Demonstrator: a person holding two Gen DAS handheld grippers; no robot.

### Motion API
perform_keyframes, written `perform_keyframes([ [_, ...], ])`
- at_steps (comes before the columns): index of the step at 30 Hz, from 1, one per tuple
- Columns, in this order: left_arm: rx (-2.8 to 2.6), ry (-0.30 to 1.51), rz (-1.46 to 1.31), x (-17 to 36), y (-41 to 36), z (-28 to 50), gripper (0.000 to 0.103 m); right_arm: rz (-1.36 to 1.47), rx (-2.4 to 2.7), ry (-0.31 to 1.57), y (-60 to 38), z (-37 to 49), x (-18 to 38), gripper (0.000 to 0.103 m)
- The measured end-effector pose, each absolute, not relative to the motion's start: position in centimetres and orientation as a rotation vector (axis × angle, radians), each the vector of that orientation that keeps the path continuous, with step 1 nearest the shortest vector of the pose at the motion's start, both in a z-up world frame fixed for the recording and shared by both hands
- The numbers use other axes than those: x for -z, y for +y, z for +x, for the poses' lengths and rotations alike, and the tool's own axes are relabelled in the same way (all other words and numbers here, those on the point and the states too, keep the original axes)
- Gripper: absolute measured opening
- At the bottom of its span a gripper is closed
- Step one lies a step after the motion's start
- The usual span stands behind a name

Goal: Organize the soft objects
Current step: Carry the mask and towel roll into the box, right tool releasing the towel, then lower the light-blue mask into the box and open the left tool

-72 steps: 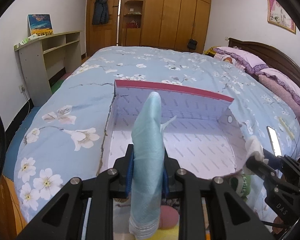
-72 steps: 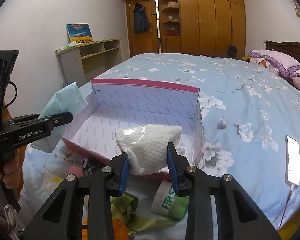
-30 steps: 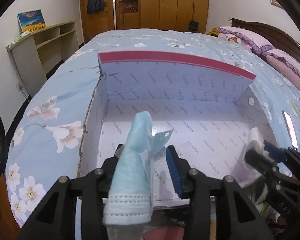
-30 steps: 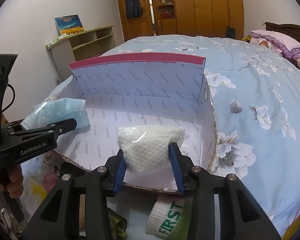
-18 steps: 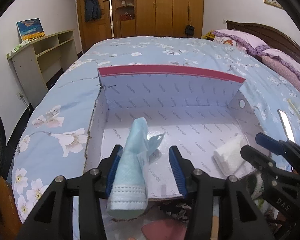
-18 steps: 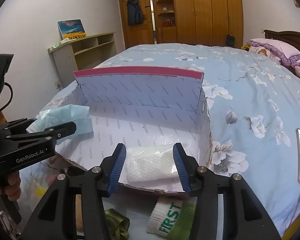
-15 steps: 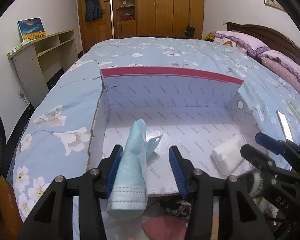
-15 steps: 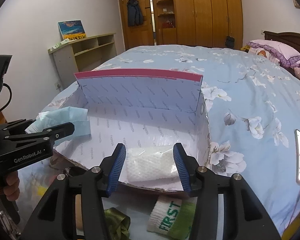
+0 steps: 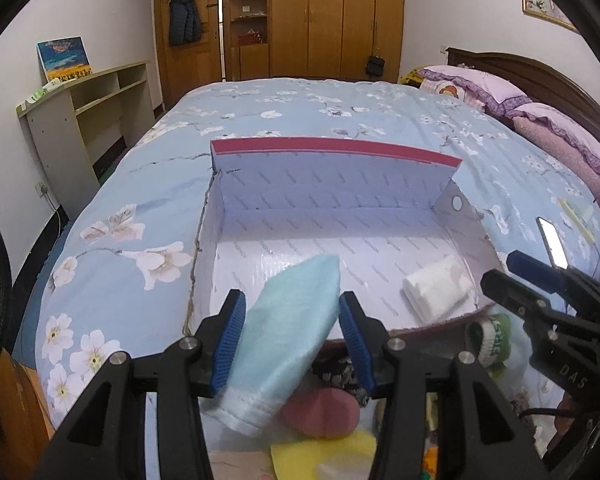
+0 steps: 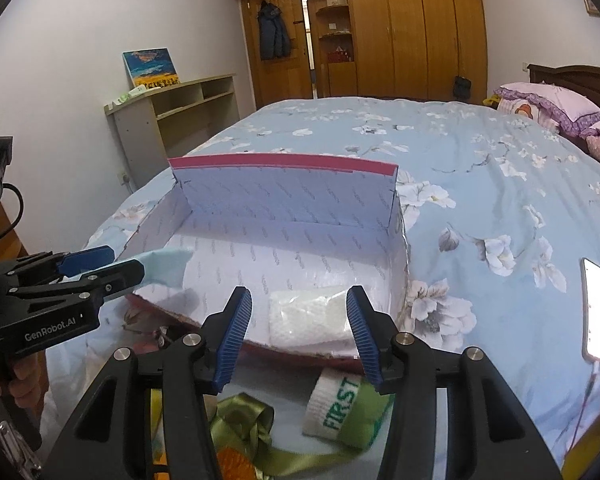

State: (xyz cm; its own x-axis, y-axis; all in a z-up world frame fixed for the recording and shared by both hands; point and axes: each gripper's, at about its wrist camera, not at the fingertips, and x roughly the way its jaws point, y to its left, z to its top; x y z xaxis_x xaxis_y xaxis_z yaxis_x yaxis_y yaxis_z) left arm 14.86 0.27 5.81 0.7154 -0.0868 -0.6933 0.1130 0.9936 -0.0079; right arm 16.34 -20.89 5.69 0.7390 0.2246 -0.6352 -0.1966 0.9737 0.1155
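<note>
Your left claw gapes wide around the blue mask; your right claw (also wide) frames the white cloth in the box.

White-walled bedroom: floral blue bed, wooden wardrobe, grey shelf

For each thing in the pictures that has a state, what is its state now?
Left gripper: open.
Blue face mask: released between the open fingers, blurred.
Right gripper: open.
White towel pack: lying in the box.
Box: open.
Phone: screen lit.
</note>
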Motion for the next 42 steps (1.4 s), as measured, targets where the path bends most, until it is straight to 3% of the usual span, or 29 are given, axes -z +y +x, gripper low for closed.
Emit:
perform_keyframes([
  [20,0.102,0.821,0.069,-4.5,0.0,17.0,0.051,0.037,-0.231,0.720,-21.1,15.1,-4.9,0.051],
  [31,0.096,0.829,0.087,-4.7,0.0,18.1,0.019,0.038,-0.230,0.717,-21.1,15.1,-4.9,0.051],
  [42,0.086,0.754,0.141,-5.1,-1.1,20.6,0.017,0.040,-0.219,0.720,-21.4,15.3,-4.6,0.051],
])
